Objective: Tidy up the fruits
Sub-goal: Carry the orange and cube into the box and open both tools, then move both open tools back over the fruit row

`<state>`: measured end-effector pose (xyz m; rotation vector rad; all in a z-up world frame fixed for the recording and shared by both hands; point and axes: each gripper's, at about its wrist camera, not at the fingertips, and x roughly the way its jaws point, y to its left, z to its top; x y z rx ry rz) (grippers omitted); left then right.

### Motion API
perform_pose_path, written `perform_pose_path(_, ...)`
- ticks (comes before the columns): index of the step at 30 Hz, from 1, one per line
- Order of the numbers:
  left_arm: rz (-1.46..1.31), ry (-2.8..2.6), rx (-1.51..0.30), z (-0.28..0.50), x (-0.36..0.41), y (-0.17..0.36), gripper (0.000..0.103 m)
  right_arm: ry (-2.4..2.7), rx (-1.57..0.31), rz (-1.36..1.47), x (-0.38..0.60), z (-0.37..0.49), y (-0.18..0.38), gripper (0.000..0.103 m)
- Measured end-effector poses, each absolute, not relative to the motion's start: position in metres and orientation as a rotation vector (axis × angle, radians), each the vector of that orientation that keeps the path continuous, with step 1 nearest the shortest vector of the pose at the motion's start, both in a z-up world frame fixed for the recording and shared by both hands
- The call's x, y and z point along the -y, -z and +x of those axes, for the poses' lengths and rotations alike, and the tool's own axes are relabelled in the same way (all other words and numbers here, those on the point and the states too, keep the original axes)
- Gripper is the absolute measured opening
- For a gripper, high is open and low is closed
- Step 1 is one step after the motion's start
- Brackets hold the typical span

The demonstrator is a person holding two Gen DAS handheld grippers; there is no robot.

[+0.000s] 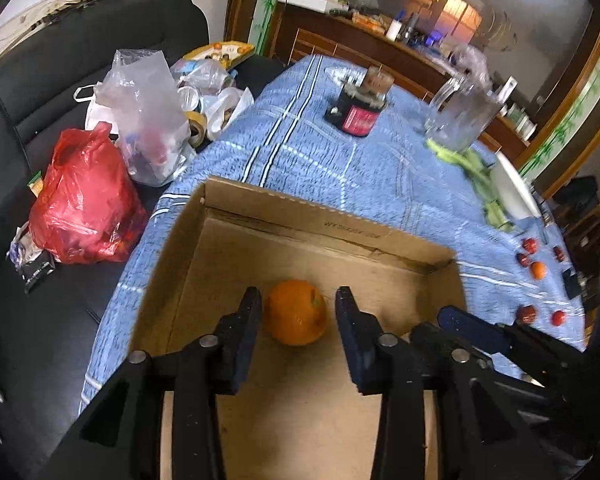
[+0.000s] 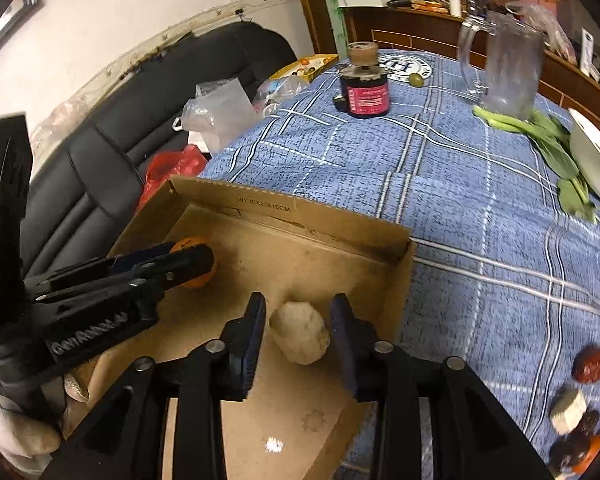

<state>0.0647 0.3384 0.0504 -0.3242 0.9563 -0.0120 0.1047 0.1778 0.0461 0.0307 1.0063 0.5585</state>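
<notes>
Both claws hung spread over the cardboard box [image 2: 340,228] at the desk's [image 1: 340,168] near edge: the left claw [image 1: 296,312] flanked an orange [image 1: 296,314] on the box floor, the right claw [image 2: 298,326] flanked a pale lumpy fruit [image 2: 300,338]. Beyond, the blue plaid cloth carried red dates [image 2: 590,364], leafy greens [image 2: 548,136], a glass mug [image 2: 508,64] and a dark jar [image 2: 366,92]. A black sofa [image 1: 52,92] with plastic bags [image 1: 84,204] stood alongside.

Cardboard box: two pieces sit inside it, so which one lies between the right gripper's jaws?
The pale, lumpy beige piece, between the open jaws of the right gripper. The other piece, the orange, sits between the open jaws of the left gripper.
</notes>
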Motion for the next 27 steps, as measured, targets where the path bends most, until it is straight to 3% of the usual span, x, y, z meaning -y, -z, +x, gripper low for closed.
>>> perform_pose_path(3,-0.326,0.025,-0.885,0.039,-0.333,-0.074,0.044,-0.551,-0.938,0.078,-0.153,0.082,-0.069,0.04)
perform_pose_path(7,-0.323,0.094,-0.766,-0.005,-0.305,-0.114,0.058,-0.495,-0.847,0.118,-0.107,0.041,-0.096,0.061)
perform_pose_path(10,-0.328,0.174,-0.694,-0.033,-0.272,-0.136,0.067,-0.413,-0.796,0.138,-0.065,0.009,-0.107,0.062)
perform_pose_path(20,-0.263,0.369,-0.687,-0.078,-0.147,-0.143,0.069,-0.213,-0.773,0.293,0.06,-0.063,-0.104,0.061)
perform_pose_path(27,-0.211,0.367,-0.745,-0.091,-0.121,-0.13,0.069,-0.154,-0.762,0.379,0.112,-0.085,-0.092,0.062)
